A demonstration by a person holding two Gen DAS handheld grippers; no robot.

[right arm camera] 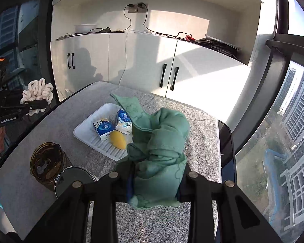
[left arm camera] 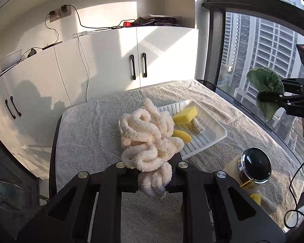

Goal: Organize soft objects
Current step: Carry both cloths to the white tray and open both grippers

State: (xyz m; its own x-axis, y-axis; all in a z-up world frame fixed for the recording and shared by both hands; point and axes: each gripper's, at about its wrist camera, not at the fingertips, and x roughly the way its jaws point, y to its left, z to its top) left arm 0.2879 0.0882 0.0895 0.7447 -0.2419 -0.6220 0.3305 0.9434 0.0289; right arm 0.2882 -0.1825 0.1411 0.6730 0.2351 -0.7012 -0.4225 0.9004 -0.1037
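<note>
While aloft: left hand-held gripper (left arm camera: pixel 152 179) clamps rope (left arm camera: pixel 150 139) | right hand-held gripper (right arm camera: pixel 155 184) clamps cloth (right arm camera: pixel 162 141)

A grey towel (right arm camera: pixel 200 125) covers the table (right arm camera: pixel 228 139). On the towel lie a white ribbed tray (left arm camera: pixel 208 139), an amber glass jar (right arm camera: pixel 47 165) standing open, and just beside it a second jar with a chrome-rimmed lid (left arm camera: pixel 255 165), near the table's front edge.
</note>
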